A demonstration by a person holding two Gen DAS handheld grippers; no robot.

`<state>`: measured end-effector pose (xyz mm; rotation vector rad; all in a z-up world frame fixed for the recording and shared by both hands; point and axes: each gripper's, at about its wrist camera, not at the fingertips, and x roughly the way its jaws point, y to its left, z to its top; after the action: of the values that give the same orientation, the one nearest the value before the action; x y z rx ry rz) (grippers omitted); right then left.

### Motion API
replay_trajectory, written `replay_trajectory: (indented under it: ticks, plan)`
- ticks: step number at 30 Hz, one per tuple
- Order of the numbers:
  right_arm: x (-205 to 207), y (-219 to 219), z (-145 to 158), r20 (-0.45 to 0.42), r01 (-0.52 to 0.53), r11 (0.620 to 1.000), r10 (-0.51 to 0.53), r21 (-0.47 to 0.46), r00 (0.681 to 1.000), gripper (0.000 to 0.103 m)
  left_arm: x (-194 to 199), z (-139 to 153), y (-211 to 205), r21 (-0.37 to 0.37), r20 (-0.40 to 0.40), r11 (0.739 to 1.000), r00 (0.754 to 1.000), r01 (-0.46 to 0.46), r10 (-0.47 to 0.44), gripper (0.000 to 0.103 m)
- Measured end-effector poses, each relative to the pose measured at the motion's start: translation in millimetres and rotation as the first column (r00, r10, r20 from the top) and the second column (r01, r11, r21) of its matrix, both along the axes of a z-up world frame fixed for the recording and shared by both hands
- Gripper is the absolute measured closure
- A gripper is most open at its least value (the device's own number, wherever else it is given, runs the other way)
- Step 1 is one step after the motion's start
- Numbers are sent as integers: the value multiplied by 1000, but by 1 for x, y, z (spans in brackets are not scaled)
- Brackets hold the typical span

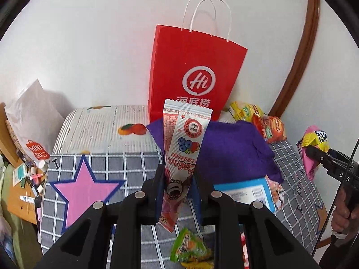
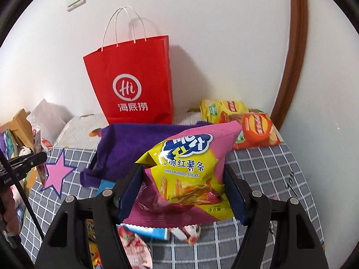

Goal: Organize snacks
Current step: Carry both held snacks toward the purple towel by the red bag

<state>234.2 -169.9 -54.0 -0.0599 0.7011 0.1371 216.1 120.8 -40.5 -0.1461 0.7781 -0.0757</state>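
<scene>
Against the wall, at the back of the checked bed cover (image 2: 264,168), the red paper bag (image 2: 134,83) stands upright; its contents are not visible. Left gripper (image 1: 177,177): jaws pressed together, pinching the long berry snack stick (image 1: 184,139) upright. Right gripper (image 2: 184,186): jaws part-spread, clamping the sweet potato sticks packet (image 2: 188,170) above the cover

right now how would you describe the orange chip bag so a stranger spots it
Start at the red paper bag against the wall. Right of it two chip bags lie on the bed; the orange chip bag is the nearer, overlapping the yellow chip bag behind.
</scene>
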Motion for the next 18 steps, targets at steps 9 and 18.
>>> replay_trajectory:
  ticks: [9,18]
  plan:
    - [46,21,-1,-10,-56,998,56,21,998,33,42,-4,3,-3,-17,1000,1000,-19,19,82]
    - [90,39,-8,-21,-99,995,99,33,995,33,86,-15,-9,-18,-31,1000,999,-15,14,82]
